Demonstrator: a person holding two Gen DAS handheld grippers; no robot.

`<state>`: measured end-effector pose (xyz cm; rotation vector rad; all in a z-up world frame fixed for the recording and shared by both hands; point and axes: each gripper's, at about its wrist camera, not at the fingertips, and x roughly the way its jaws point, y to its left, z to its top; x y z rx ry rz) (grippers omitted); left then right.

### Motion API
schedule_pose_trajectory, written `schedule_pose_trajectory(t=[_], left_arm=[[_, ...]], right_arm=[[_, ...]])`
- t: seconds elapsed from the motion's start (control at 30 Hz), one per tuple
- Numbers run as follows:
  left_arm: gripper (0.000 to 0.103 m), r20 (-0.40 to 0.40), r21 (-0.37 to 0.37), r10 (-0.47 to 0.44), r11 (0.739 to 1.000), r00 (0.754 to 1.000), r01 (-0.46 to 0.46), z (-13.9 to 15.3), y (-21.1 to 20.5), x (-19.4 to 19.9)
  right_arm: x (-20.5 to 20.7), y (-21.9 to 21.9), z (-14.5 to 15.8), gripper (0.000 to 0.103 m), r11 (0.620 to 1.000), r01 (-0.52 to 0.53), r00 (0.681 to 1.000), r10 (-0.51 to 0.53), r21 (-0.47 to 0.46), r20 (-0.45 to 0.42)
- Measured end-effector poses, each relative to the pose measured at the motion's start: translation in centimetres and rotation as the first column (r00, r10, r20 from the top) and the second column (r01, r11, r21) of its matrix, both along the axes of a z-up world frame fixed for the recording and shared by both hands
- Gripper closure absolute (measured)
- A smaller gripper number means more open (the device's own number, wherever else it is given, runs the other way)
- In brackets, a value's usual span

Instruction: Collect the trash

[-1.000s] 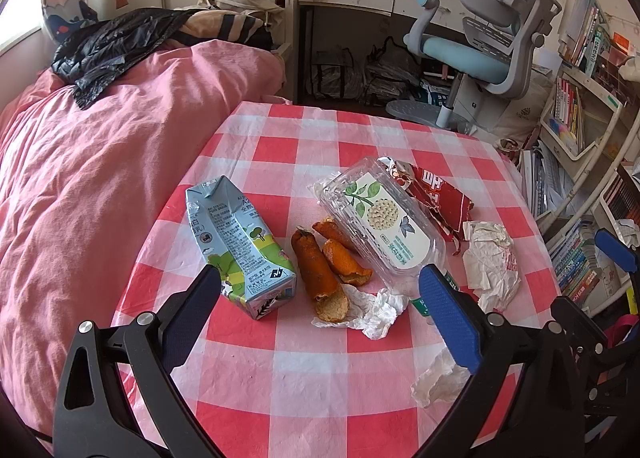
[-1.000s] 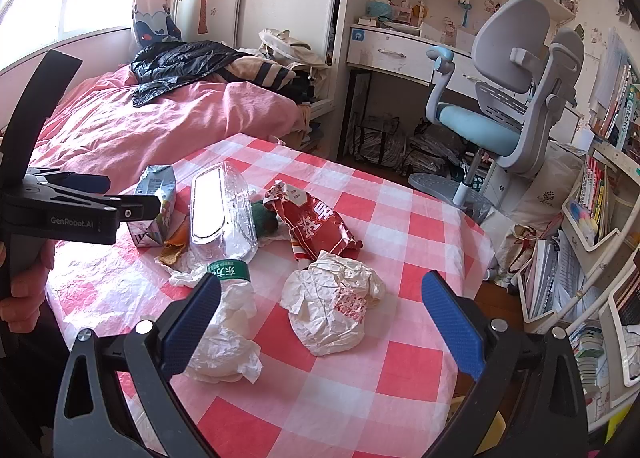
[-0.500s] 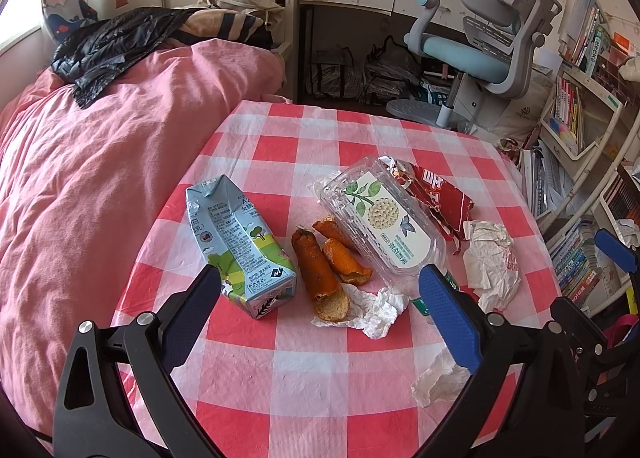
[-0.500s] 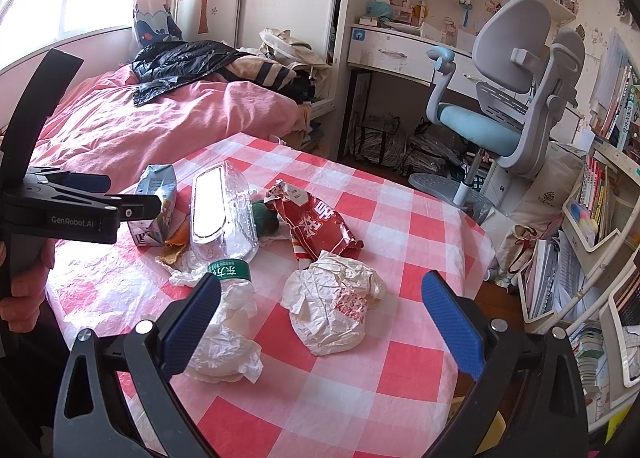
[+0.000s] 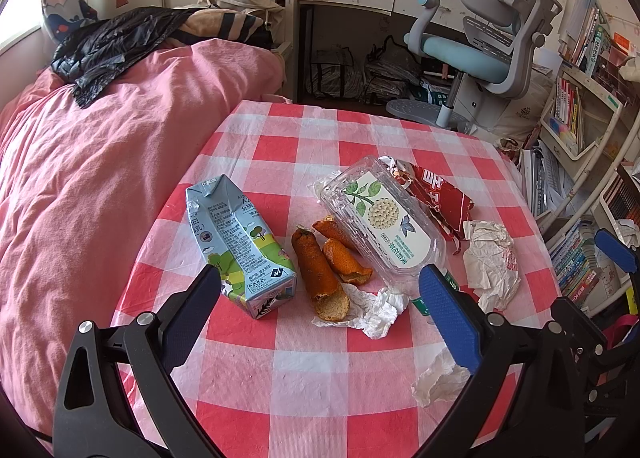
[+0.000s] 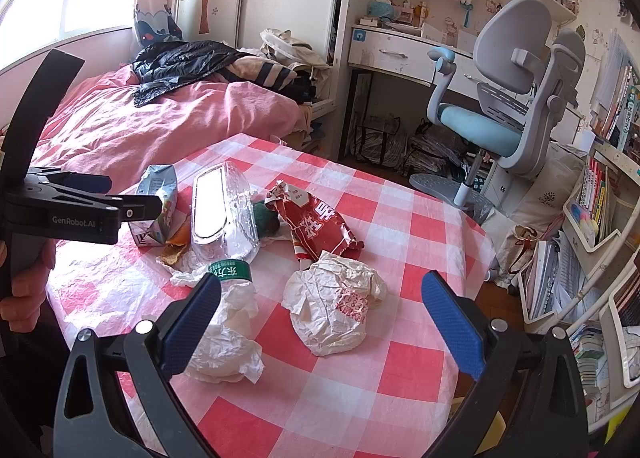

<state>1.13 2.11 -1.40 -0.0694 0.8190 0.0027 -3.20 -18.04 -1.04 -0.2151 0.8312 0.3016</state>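
Trash lies on a red-and-white checked table. In the left wrist view: a blue milk carton, orange peels, a clear plastic box, a red snack wrapper, crumpled white paper and a tissue. My left gripper is open and empty, just short of the carton and peels. In the right wrist view my right gripper is open and empty above the crumpled paper, with a tissue wad, a green-labelled bottle, the wrapper and the box nearby.
A bed with a pink quilt lies left of the table, with a black bag on it. A grey-blue desk chair and a white desk stand beyond. Bookshelves line the right side.
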Motion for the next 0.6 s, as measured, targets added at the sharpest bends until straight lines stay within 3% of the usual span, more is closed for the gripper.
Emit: schedule_pose_trajectory(t=[0.6], left_arm=[[0.007,-0.002,-0.001,-0.001,1.0,1.0,0.001,0.08,0.04,0.06]], right_arm=[[-0.02,0.15,0.0,0.006,1.0,-0.001,1.0,0.001,-0.002,-0.002]])
